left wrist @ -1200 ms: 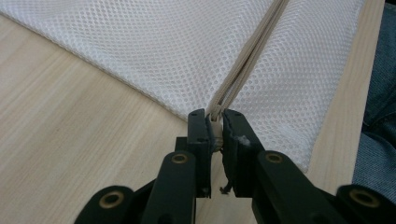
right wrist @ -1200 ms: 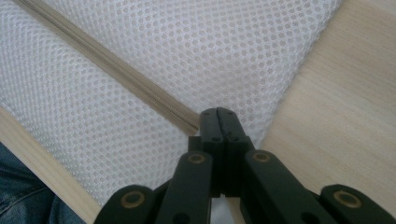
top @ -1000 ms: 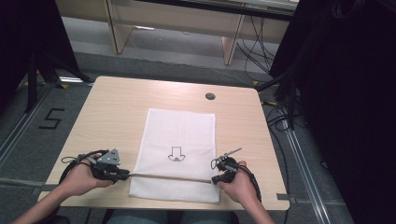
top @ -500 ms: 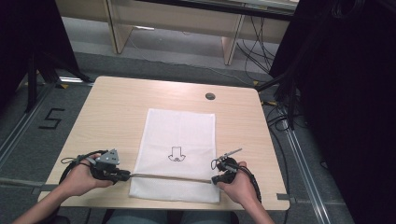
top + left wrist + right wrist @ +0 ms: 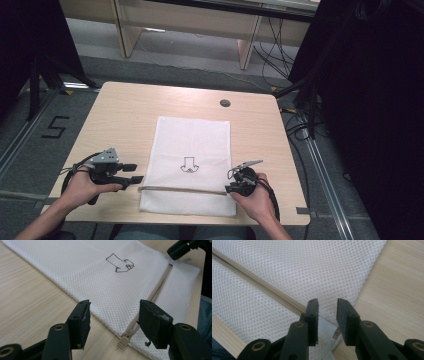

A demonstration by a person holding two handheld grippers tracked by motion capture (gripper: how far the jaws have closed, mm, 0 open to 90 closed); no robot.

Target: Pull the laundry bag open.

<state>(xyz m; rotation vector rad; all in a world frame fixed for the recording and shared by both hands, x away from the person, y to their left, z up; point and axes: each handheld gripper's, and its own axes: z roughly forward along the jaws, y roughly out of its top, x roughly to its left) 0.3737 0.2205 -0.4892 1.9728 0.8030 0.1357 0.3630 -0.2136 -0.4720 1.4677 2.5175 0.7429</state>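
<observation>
**Both grippers let go at the zip ends of the mesh bag**

The bag (image 5: 189,165), white mesh with a small drawn mark, lies flat on the table (image 5: 125,115), its near edge close to the table's front edge. The zip (image 5: 182,189) runs across its near end, from one gripper to the other.

Left gripper (image 5: 113,322): the jaws have just been opening and now stand wide apart. The zip pull (image 5: 123,343) lies on the table between them, at the bag's corner; neither pad touches it.

Right gripper (image 5: 327,315): the jaws have just been opening and show a narrow gap. They stand over the bag's other corner, where the zip ends. Nothing is pinched; whether the pads brush the mesh cannot be told.

Judgement: the zip looks closed along its visible length, with both ends released.

Risks from here:
- The pull is small and lies flat. A regrasp that comes in too high would close on air; one too low would catch mesh with it and jam the slider.
- With the right corner unheld, any tug on the pull would drag the whole bag across the table rather than run the zip.
- The mesh is loose weave. A jaw edge withdrawn at a slant could snag it and lift or crease the corner.
- The bag sits close to the front edge; a sideways drag could pull it over.
</observation>
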